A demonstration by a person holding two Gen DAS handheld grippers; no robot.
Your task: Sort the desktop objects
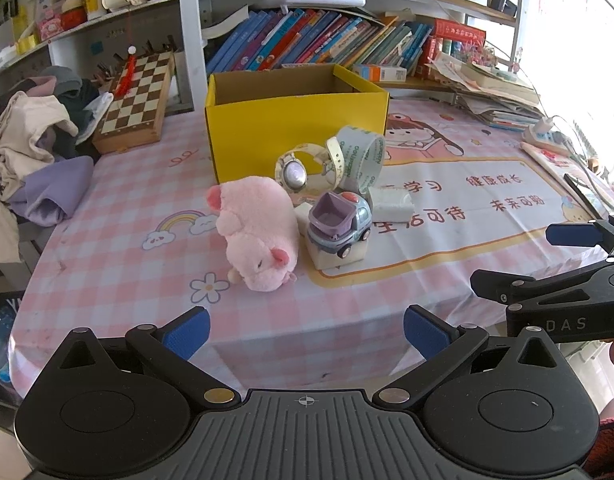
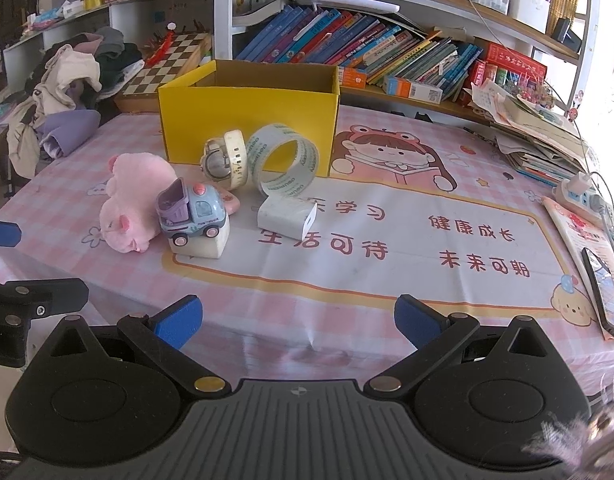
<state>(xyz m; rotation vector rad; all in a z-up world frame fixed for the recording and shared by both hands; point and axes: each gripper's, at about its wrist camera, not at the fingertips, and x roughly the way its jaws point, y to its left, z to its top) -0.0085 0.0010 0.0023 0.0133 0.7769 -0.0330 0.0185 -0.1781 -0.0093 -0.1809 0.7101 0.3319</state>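
Pink-checked cloth covers the surface (image 2: 387, 280), which stretches ahead of both pairs of fingers. Both grippers hang at its near edge, empty, with blue pads spread wide: the left gripper (image 1: 306, 330) and the right gripper (image 2: 298, 322), side by side.

Straight ahead of the left fingers (image 1: 187, 330), at the far side of the clutter, stands an open yellow box (image 1: 295, 120); from the right fingers (image 2: 417, 320) it lies ahead and to the left. A pink plush (image 1: 259, 232) lies on its side ahead of the left fingers, just left of centre, nearer than the box. A tape roll (image 2: 285, 160) stands on edge in front of the box, touching a watch (image 2: 227, 160) curled just to its left. A toy truck (image 1: 339, 220) sits on top of a white block (image 2: 201, 246), just beside the plush on its right. A white charger (image 2: 287, 216) lies right of the truck, near the tape. All the loose things sit outside the box.
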